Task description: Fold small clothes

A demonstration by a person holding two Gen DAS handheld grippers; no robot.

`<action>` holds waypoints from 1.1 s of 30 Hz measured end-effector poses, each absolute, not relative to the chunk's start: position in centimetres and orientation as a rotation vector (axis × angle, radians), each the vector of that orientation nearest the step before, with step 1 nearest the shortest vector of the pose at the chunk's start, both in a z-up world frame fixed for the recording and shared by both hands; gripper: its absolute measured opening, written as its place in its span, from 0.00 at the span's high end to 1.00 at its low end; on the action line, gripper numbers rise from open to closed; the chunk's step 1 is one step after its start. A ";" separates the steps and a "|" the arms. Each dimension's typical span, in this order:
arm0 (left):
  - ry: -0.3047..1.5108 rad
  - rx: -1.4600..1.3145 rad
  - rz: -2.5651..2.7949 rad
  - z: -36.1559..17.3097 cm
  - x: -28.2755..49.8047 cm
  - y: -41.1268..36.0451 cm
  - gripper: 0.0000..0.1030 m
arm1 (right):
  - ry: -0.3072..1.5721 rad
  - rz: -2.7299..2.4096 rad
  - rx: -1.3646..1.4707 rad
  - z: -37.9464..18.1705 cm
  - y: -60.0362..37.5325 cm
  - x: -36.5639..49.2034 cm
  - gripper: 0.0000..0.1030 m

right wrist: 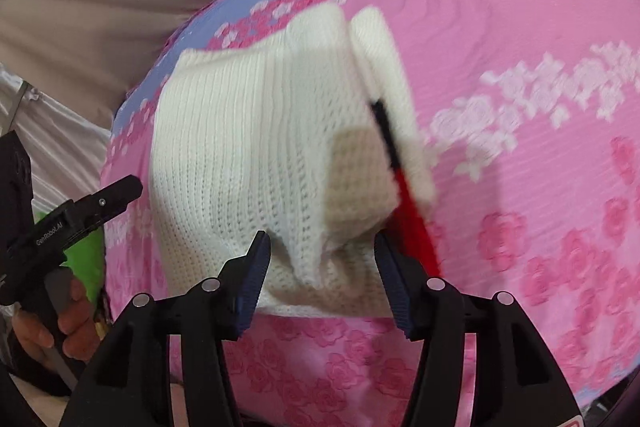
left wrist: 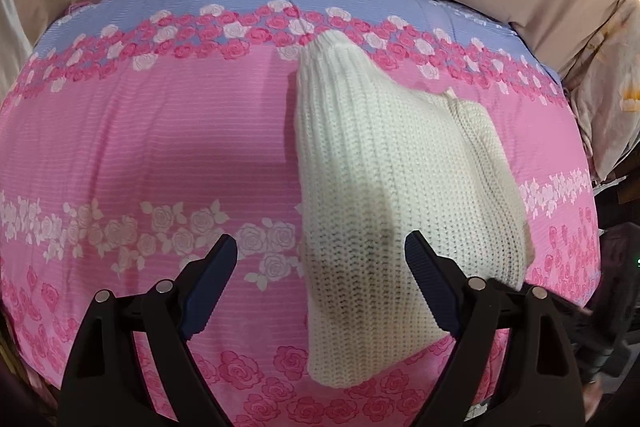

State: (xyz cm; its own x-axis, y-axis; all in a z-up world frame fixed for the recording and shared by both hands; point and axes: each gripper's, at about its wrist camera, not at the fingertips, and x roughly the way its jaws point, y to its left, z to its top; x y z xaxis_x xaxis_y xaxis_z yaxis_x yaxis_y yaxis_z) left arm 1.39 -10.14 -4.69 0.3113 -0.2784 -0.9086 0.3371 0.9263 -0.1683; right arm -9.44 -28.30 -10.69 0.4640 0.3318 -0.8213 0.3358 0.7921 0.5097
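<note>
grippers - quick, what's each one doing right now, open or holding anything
Left gripper: open, holding nothing, over the white knit sweater.
Right gripper: open, jaws either side of a sweater edge, not clamped.

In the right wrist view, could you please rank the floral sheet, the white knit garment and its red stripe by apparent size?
1. Pink floral bed sheet, largest.
2. White knitted garment.
3. Red stripe, smallest.

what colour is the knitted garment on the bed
Cream white knitted garment, clearest in the left wrist view.
</note>
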 end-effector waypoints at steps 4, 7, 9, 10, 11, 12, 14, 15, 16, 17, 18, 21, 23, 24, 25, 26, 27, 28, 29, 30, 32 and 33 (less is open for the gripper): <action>1.181 0.085 -0.420 -4.9 1.1 -11.0 0.19 | 1.099 0.025 0.690 -11.0 -27.4 -8.0 0.60; 1.182 0.083 -0.421 -4.8 0.9 -11.3 0.19 | 1.019 0.039 0.681 -7.6 -27.5 -8.2 0.86; 1.169 0.068 -0.425 -4.3 0.8 -11.1 0.19 | 0.930 0.029 0.618 -3.1 -27.4 -9.4 0.88; 1.160 0.064 -0.426 -4.1 0.6 -11.0 0.19 | 0.899 0.025 0.582 -1.1 -27.3 -10.1 0.88; 1.159 0.067 -0.425 -4.1 0.6 -11.0 0.18 | 0.881 0.023 0.549 0.3 -27.1 -10.5 0.89; 1.162 0.070 -0.424 -4.3 0.5 -11.0 0.18 | 0.883 0.013 0.505 1.1 -26.8 -11.1 0.89; 1.185 0.088 -0.415 -5.2 0.5 -11.1 0.18 | 0.971 -0.031 0.461 -1.5 -27.0 -11.1 0.88; 1.195 0.094 -0.409 -5.7 0.5 -11.2 0.18 | 1.052 -0.053 0.457 -4.3 -27.5 -10.7 0.87; 1.201 0.094 -0.402 -6.1 0.4 -11.1 0.18 | 1.119 -0.072 0.466 -6.8 -27.9 -10.3 0.87; 1.207 0.100 -0.395 -6.5 0.3 -11.1 0.18 | 1.218 -0.096 0.511 -10.5 -28.7 -10.2 0.86; 1.212 0.110 -0.391 -6.6 0.2 -11.0 0.18 | 1.237 -0.100 0.570 -11.5 -29.1 -10.2 0.83; 1.189 0.104 -0.373 -6.3 0.1 -9.8 0.18 | 1.112 -0.093 0.677 -8.6 -30.4 -11.3 0.72; 1.192 0.089 -0.351 -6.3 0.3 -9.0 0.18 | 1.051 -0.097 0.641 -6.2 -30.9 -11.0 0.51; 1.196 0.079 -0.342 -6.3 0.4 -8.7 0.18 | 1.041 -0.091 0.625 -5.8 -31.2 -10.5 0.48; 1.198 0.071 -0.337 -6.3 0.5 -8.5 0.18 | 1.044 -0.091 0.616 -5.7 -31.4 -10.0 0.48; 1.192 0.067 -0.334 -6.0 0.5 -8.4 0.18 | 1.054 -0.097 0.608 -5.9 -31.8 -9.2 0.48; 1.184 0.067 -0.336 -5.7 0.5 -8.4 0.18 | 1.072 -0.099 0.599 -6.6 -32.1 -8.1 0.46; 1.173 0.069 -0.340 -5.4 0.6 -8.6 0.18 | 1.087 -0.090 0.596 -7.6 -32.3 -7.3 0.45; 1.167 0.074 -0.343 -5.2 0.5 -8.8 0.18 | 1.108 -0.101 0.594 -8.3 -32.3 -6.2 0.44; 1.162 0.081 -0.348 -5.1 0.6 -9.0 0.18 | 1.166 -0.137 0.582 -9.4 -32.4 -5.1 0.44; 1.149 0.096 -0.354 -4.7 0.7 -9.4 0.18 | 1.181 -0.143 0.558 -9.3 -31.6 -4.8 0.44; 1.142 0.099 -0.356 -4.5 0.7 -9.6 0.18 | 1.162 -0.140 0.550 -8.9 -31.3 -5.2 0.44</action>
State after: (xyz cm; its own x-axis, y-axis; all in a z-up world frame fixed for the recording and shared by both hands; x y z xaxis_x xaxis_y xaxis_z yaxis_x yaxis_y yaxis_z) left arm 0.73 -9.60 -4.48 0.3665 -0.2264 -0.9024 0.3262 0.9396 -0.1032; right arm -5.16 -31.32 -8.92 0.4049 0.1730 -0.8978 0.3819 0.8602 0.3380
